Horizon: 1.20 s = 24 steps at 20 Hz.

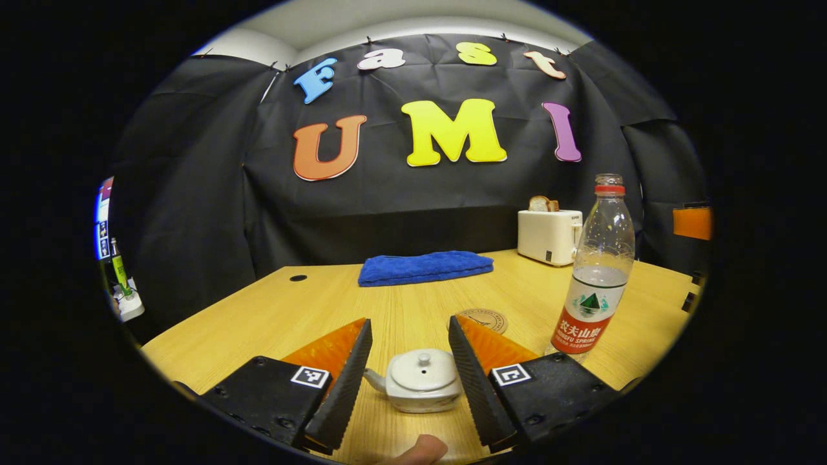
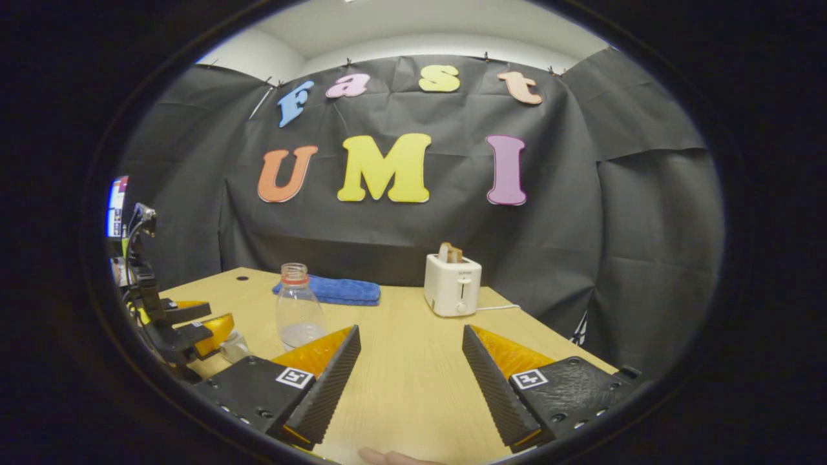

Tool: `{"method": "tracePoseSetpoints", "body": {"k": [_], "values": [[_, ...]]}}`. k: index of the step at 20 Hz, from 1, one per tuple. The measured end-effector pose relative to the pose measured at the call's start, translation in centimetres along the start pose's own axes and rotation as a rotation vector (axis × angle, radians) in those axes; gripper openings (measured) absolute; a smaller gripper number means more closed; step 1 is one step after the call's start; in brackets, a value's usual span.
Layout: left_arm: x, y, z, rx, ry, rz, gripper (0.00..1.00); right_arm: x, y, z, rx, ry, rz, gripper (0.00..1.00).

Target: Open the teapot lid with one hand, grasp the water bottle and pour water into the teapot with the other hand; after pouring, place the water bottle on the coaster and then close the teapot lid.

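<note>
The left hand-held gripper (image 1: 410, 378) hangs low over the pale wooden counter (image 1: 400, 303) with its 2 fingers spread apart on either side of the small white ceramic teapot (image 1: 420, 381), touching neither side as far as I can tell. The round knobbed lid (image 1: 423, 367) is still seated, so this looks like a line-up for lifting it.

The clear plastic water bottle with a red label (image 1: 597, 271) stands upright and uncapped just to the right of the teapot, partly filled, within easy reach of the other hand. The round brown coaster (image 1: 483, 320) lies flat between bottle and teapot, slightly beyond them, free for the bottle later.

The right hand-held gripper (image 2: 410, 378) hovers with fingers wide apart over bare counter, holding nothing, with the bottle off to its left.

Farther back sit a folded blue cloth (image 1: 425, 267) and a white toaster holding bread (image 1: 549, 236), well apart from the work. Black cloth (image 2: 614, 213) walls the booth.
</note>
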<state>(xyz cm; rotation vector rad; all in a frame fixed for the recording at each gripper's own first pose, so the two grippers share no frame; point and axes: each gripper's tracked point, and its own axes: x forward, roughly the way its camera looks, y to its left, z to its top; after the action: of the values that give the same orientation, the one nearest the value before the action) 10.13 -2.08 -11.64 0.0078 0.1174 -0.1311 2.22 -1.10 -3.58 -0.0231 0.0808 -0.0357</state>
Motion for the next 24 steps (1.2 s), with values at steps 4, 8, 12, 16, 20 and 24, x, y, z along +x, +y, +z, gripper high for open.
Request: {"method": "tracePoseSetpoints", "body": {"k": [4, 8, 12, 16, 20, 24], "values": [[0.7, 0.2, -0.8, -0.002, 0.019, -0.005, 0.53, 0.0, 0.0, -0.1, 0.002, 0.003, 0.001, 0.97], [0.8, -0.3, -1.3, -0.037, 0.037, -0.014, 0.35, 0.0, 0.0, -0.2, 0.003, 0.006, 0.000, 0.97], [0.8, -0.4, -1.2, -0.040, 0.029, -0.021, 0.18, 0.1, 0.5, -0.5, -0.002, 0.012, 0.009, 0.97], [0.8, -0.4, -1.0, -0.009, 0.026, -0.009, 0.04, 0.3, 0.9, -1.0, -0.007, 0.022, 0.020, 0.97], [0.4, 0.0, -0.4, -0.055, 0.037, -0.019, 0.03, 0.4, 1.8, -1.5, -0.010, 0.032, 0.035, 0.97], [-0.7, 0.8, 2.0, -0.070, -0.008, -0.023, 0.03, 0.7, 4.0, -2.3, -0.008, 0.031, 0.087, 0.95]]}}
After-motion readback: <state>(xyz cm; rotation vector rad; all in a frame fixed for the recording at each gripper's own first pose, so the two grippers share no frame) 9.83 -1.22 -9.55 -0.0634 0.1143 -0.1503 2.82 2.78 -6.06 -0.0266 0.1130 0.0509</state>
